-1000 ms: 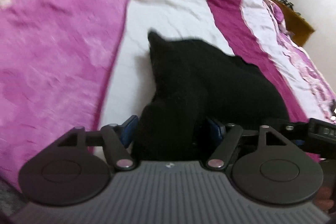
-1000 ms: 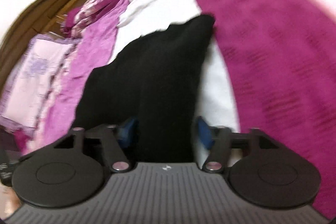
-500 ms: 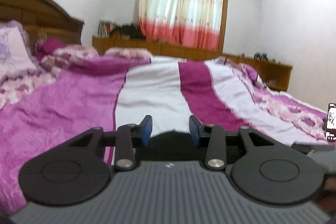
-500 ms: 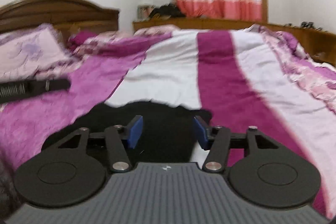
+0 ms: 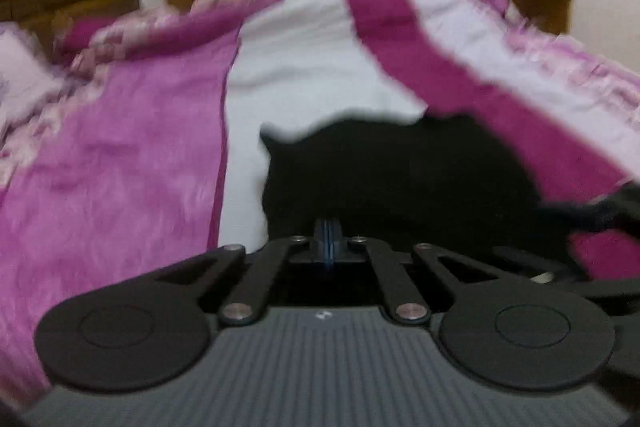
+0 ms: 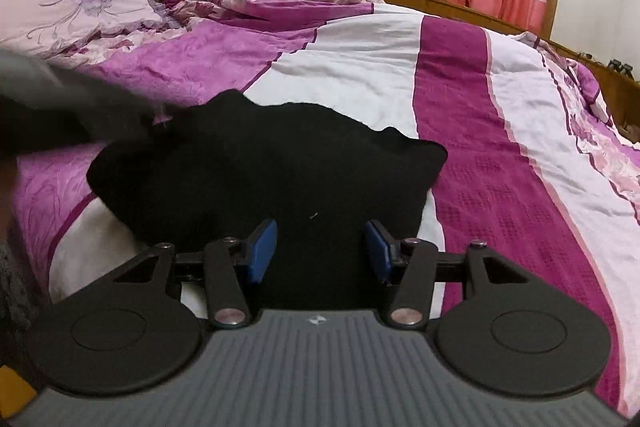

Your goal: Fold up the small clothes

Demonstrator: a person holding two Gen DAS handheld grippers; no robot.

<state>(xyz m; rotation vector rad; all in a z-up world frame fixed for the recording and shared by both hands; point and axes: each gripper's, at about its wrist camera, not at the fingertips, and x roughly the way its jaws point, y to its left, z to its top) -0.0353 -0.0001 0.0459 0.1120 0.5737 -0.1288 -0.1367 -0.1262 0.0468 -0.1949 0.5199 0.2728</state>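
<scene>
Black garment (image 6: 264, 187) lies crumpled on the white stripe of the purple-and-white bedspread (image 6: 360, 67), right in front of both grippers. Left gripper (image 5: 328, 239) jaws pressed together, nothing visibly between them. Right gripper (image 6: 322, 251) jaws spread, garment between them, pads not pressing it.

no readable text; perhaps a tiny logo, too blurred to tell.
</scene>
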